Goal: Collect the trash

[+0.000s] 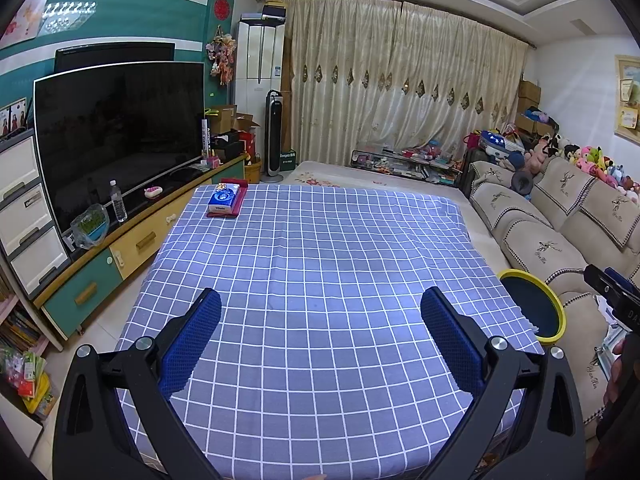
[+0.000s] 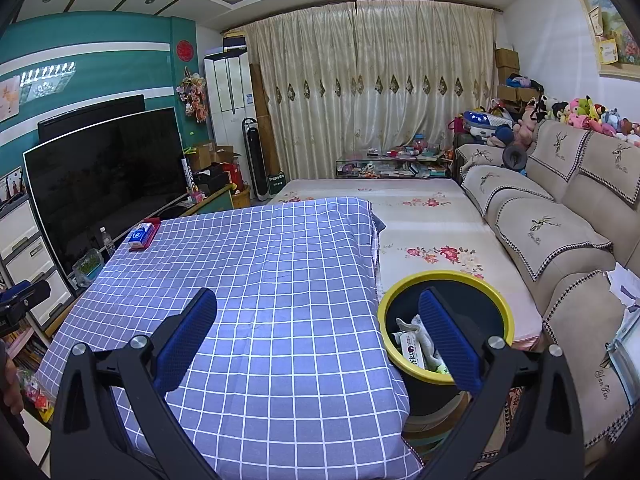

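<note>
**Colleague:** What are you holding right now?

**Me:** Nothing. My left tongs (image 1: 320, 336) are spread wide over the checked worktop (image 1: 320, 248), and my right tongs (image 2: 318, 336) are just as wide apart, also empty.

**Colleague:** Where's the trash?

**Me:** What I can see of it lies in the yellow-rimmed bin (image 2: 446, 280), lower right of the right wrist view, tucked just beside the worktop's right edge. There's a crumpled wrapper or paper packet (image 2: 414, 344) inside. The cloth itself looks bare apart from a blue tissue pack (image 1: 224, 199) on a red tray at the far left corner, and I judge that to be supplies, not rubbish.

**Colleague:** Which arm is closer to the bin?

**Me:** The right, clearly. Its right finger already overlaps the bin's mouth in the frame, so the bin sits low and to the right of that arm. From the left wrist view the bin is only a yellow arc at the right edge, well apart from the left tongs.

**Colleague:** Anything you can't make out?

**Me:** The bin's contents are partly hidden behind my right finger, so I can't count the pieces. White papers on the sofa, far right, are cut off by the frame; I can't tell whether they're trash.
</note>
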The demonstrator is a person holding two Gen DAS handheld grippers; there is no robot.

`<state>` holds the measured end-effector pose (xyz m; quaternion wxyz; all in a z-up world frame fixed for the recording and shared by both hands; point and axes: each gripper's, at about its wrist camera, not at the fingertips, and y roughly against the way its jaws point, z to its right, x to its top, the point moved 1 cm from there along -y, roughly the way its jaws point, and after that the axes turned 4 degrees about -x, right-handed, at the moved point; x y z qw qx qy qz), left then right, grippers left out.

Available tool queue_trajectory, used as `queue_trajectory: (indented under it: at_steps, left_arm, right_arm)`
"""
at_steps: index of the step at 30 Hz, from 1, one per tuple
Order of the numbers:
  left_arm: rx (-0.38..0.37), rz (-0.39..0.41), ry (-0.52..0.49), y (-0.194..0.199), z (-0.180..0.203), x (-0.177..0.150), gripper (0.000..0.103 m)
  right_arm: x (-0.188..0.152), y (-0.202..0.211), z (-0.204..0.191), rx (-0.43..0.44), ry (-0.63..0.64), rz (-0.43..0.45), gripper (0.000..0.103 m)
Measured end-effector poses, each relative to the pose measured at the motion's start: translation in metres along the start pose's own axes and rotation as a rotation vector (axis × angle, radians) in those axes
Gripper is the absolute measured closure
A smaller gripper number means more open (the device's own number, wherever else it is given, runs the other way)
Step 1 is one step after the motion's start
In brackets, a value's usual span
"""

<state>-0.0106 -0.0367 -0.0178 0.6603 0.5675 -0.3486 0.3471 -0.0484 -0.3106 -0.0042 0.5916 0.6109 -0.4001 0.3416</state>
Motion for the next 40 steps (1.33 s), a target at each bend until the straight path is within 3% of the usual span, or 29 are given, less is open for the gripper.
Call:
queue_trajectory:
  at_steps: [10,27,32,40]
  left_arm:
    - [0.041,-0.006,-0.016,-0.005,-0.001,0.001,0.005]
    - [-0.015,-0.048,-0.005,-0.027,0.002,0.007,0.005]
    - [0.004,-0.049,-0.012,-0.037,0.0,0.014,0.005]
    - [0.07,-0.118,0.012,-0.119,-0.041,0.041,0.005]
  right_arm:
    - [-0.001,-0.001,-0.001,0.0,0.0,-0.003,0.007]
    - [-0.009,-0.011,0.0,0.004,-0.004,-0.019,0.007]
    - [-0.007,-0.017,-0.001,0.004,0.001,-0.032,0.007]
    - [0.018,-0.077,-0.022,0.052,0.033,-0.082,0.007]
